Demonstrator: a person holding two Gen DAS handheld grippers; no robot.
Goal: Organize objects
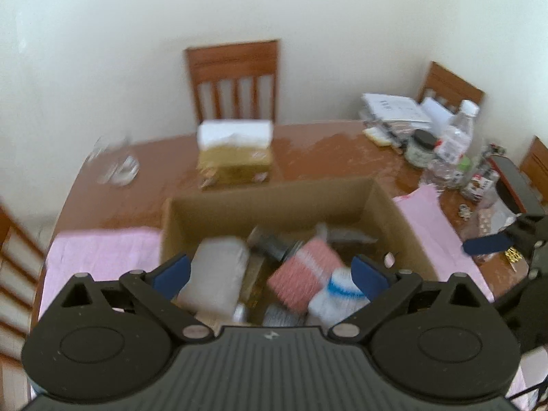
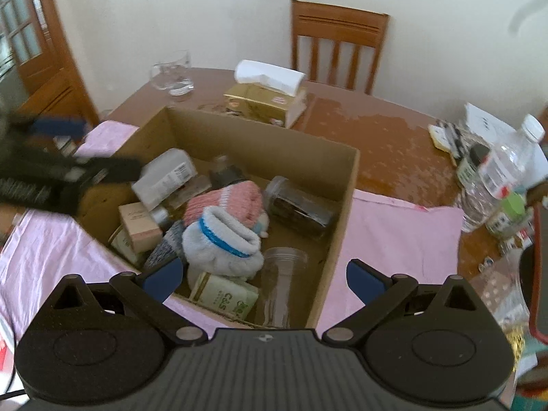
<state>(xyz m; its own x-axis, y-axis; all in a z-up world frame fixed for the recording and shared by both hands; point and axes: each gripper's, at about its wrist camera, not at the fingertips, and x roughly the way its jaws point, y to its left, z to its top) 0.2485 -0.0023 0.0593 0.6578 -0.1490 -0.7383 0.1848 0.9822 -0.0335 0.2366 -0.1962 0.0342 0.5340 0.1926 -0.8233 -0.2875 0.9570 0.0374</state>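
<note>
An open cardboard box (image 2: 346, 185) (image 1: 387, 205) stands on a pink cloth (image 2: 394, 233). It holds a white-and-blue sock (image 2: 222, 239) (image 1: 337, 296), a pink sock (image 2: 226, 202) (image 1: 304, 274), a white bottle (image 2: 164, 178) (image 1: 215, 274), a dark jar (image 2: 298, 207), a clear cup (image 2: 281, 281), a green packet (image 2: 224, 296) and small boxes. My left gripper (image 1: 270, 270) hangs open over the box's near side, empty. My right gripper (image 2: 265, 275) is open above the box's near right corner, also empty. The left gripper's fingers (image 2: 58, 126) show blurred at the right view's left edge.
A gold tissue box (image 2: 263, 99) (image 1: 236, 157) sits behind the cardboard box, with a glass jug (image 2: 171, 72) to its left. Bottles, jars and papers (image 1: 441, 144) crowd the table's right side (image 2: 496, 178). Wooden chairs (image 1: 234, 75) stand around the brown table (image 2: 376, 126).
</note>
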